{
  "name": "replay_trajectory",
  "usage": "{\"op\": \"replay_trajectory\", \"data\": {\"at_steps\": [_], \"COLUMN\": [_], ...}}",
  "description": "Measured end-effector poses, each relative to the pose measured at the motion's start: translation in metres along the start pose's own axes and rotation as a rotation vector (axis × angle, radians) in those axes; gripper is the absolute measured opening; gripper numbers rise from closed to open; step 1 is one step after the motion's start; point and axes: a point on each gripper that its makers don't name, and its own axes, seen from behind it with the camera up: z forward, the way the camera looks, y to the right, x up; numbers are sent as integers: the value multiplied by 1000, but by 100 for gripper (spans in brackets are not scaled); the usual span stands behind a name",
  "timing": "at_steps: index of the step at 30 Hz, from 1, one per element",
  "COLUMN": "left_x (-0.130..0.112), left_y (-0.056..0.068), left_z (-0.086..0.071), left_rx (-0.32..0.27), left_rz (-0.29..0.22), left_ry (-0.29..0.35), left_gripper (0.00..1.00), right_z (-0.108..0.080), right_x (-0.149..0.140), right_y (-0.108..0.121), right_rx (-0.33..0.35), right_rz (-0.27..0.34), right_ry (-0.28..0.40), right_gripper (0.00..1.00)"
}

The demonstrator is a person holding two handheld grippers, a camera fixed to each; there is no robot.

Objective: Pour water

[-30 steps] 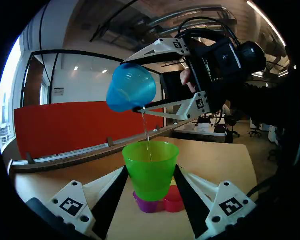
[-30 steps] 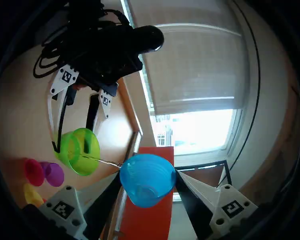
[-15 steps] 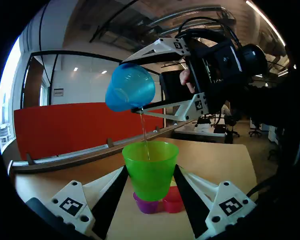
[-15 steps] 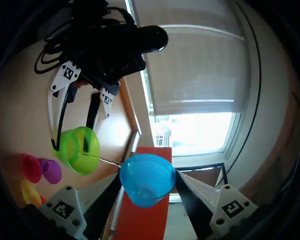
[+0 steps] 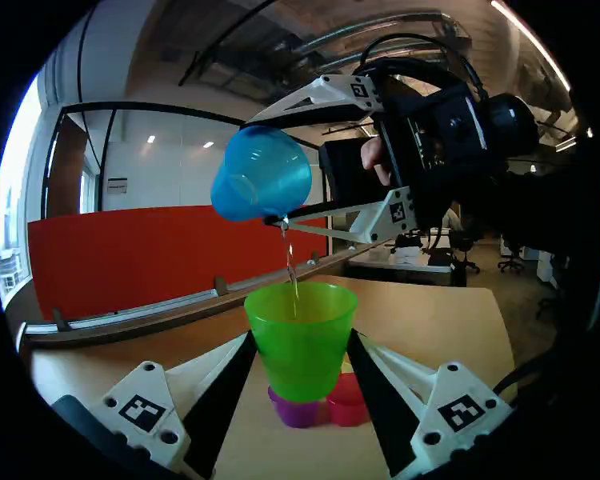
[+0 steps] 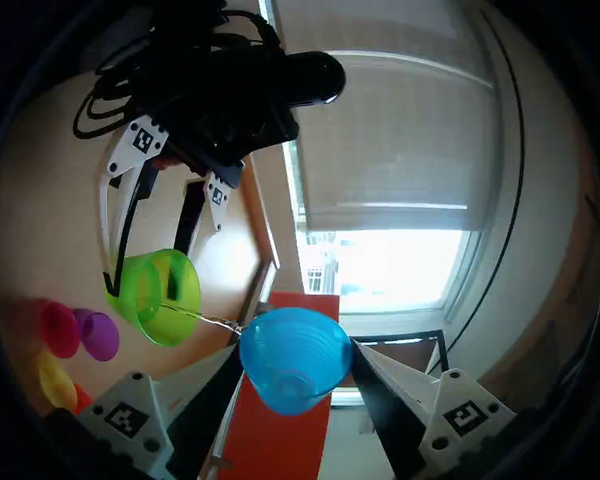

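My left gripper (image 5: 302,360) is shut on a green cup (image 5: 302,336), held upright above the wooden table (image 5: 428,320). Above it, my right gripper (image 6: 296,368) is shut on a blue cup (image 6: 294,358), tipped far over. In the left gripper view the blue cup (image 5: 260,174) hangs over the green one, and a thin stream of water (image 5: 290,264) falls from its rim into the green cup. The right gripper view has the green cup (image 6: 154,296) at lower left between the left gripper's fingers (image 6: 118,232).
Small purple (image 5: 297,413), red (image 5: 348,400) and yellow cups stand on the table behind the green cup; in the right gripper view they sit at lower left (image 6: 76,336). A red partition (image 5: 140,252) runs along the table's far edge. A bright window (image 6: 380,272) lies beyond.
The blue cup stays tipped and the water keeps running, now thinner and broken into drops. Both grippers hold nearly the same places.
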Motion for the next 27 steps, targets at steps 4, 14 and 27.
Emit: {"op": "replay_trajectory", "data": {"at_steps": [4,14,27], "left_x": [1,0,1], "left_y": [0,0,0], "left_z": [0,0,1], "left_rx": [0,0,1], "left_rz": [2,0,-1], "left_ry": [1,4,7], "left_gripper": [81,80,80], "right_z": [0,2,2], "right_x": [-1,-3,-2], "right_y": [0,1,6], "right_rx": [-2,-11,-28], "right_rz": [-12,-33,-56], "right_ry": [-2,-8,-7], "right_gripper": [93,93,93]}}
